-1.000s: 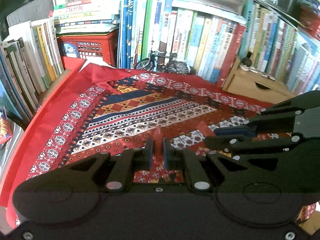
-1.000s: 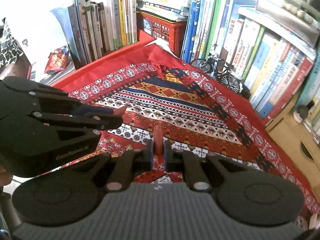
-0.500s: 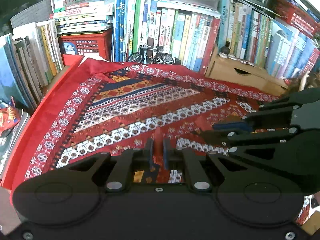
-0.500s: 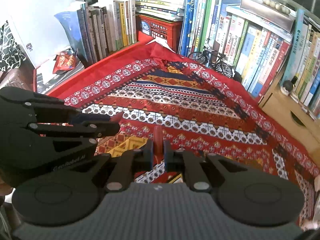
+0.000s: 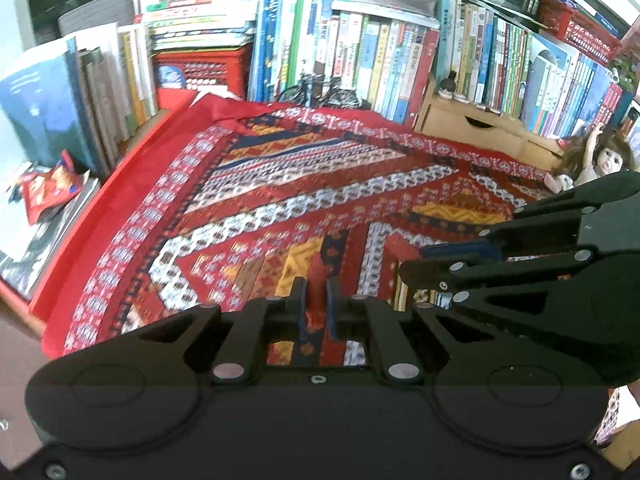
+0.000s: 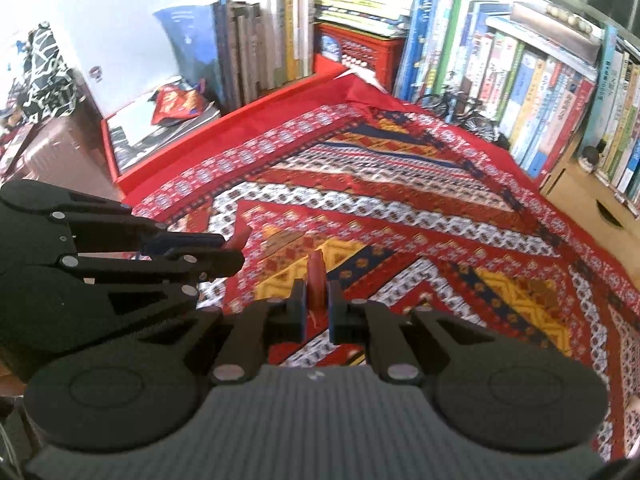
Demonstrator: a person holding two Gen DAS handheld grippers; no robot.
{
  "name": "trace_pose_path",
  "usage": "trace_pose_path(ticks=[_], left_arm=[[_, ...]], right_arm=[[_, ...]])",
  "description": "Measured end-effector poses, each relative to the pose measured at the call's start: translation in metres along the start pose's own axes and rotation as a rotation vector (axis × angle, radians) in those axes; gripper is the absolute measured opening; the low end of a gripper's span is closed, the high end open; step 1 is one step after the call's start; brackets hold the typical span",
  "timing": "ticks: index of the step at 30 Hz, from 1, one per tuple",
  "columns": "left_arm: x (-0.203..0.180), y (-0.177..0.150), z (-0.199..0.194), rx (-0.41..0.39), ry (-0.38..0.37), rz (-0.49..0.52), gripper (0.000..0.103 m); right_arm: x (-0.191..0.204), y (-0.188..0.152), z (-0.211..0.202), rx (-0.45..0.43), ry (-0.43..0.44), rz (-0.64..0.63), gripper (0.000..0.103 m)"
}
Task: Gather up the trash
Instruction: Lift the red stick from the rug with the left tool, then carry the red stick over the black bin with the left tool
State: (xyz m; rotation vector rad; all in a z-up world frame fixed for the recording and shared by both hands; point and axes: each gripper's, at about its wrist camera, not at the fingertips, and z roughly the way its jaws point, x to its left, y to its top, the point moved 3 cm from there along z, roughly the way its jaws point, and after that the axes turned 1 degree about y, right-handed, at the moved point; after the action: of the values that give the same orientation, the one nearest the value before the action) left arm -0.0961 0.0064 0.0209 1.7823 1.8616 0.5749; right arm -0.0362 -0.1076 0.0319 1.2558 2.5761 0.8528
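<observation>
Both claws are down at the near edge of the cloth (image 5: 280,184), and each has a bite of it. The left claw (image 5: 316,292) is drawn in narrow, its pads pinching a raised red fold of the fabric that stands up between them. The right claw (image 6: 316,292) is just as tight, with its own red ridge of cloth poking up past the fingertips.

They sit side by side. In the left view the right claw (image 5: 416,264) comes in from the right edge. In the right view the left claw (image 6: 228,252) comes in from the left, a red tip of fabric showing at its end.

The cloth (image 6: 400,208) is patterned in red, white, blue and yellow bands, and nothing lies on its middle. And the trash? A crumpled red wrapper (image 5: 48,188) lies off the cloth, past its left edge, on a flat stack of magazines (image 5: 36,240). The right view finds that wrapper (image 6: 176,102) too, beside the upright books (image 6: 256,40) near the far-left corner. It is well apart from both claws.

Along the far edge stand more books (image 5: 360,40), a red crate (image 5: 200,68) and a small model bicycle (image 5: 320,92). A wooden drawer box (image 5: 472,128) stands toward the far-right corner, and a doll (image 5: 596,160) is at the right edge.
</observation>
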Motion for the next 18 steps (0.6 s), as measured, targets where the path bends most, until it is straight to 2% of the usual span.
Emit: trace_pose_path(ticks=[18], left_arm=[[0.103, -0.128, -0.051, 0.078, 0.131, -0.169, 0.009]], right_arm=[[0.133, -0.044, 0.024, 0.087, 0.138, -0.082, 0.012]])
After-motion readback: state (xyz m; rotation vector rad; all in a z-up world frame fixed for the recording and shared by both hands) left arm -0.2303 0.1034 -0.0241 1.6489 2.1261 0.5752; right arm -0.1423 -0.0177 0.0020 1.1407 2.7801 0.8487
